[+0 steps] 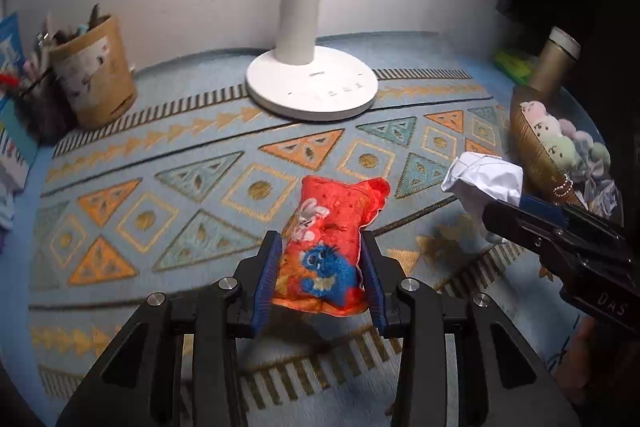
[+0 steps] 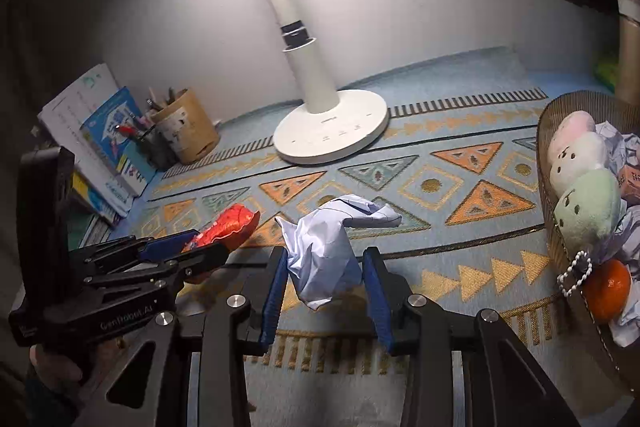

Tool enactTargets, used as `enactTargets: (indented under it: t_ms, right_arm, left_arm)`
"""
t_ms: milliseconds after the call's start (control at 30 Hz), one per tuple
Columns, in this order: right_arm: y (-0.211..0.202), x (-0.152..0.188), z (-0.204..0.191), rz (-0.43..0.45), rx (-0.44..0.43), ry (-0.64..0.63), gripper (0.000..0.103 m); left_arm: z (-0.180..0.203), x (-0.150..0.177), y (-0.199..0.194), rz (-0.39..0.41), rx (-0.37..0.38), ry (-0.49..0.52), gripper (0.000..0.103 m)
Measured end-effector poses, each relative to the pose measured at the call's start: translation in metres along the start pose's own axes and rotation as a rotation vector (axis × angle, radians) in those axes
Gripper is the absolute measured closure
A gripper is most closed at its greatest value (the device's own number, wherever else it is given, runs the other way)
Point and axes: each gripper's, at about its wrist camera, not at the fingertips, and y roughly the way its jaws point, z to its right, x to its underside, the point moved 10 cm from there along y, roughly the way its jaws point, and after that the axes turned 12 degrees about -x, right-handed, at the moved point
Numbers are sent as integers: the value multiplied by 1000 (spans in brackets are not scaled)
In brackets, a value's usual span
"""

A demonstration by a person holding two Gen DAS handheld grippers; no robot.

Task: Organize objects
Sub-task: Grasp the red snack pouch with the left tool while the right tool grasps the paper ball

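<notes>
Left tool pinches an orange fuzzy pouch bearing cartoon figures, while right tool pinches crumpled white paper, both lifted above the counter.

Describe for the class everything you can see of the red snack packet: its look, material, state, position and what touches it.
The red snack packet is a puffy, crinkled, glossy foil-like pouch printed with a blue cartoon creature and a white rabbit. It looks sealed. The left tool clamps its lower half between two blue pads, holding it above the patterned mat. Nothing else visibly touches it.
</notes>
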Motion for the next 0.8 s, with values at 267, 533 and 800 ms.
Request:
enactTargets:
  t_ms: [267,533,800]
  right_arm:
    - [1,73,-25,-206,-36,-170,63]
    - [-36,113,1,-266,-37,-49,36]
    - [-8,97,-12,-198,-32,-13,36]
  left_arm:
    - [-32,65,-20,53,-146,-157,67]
    - [-28,68,-24,98,-143,-144,67]
    - [-27,67,-30,138,-166,-145,67]
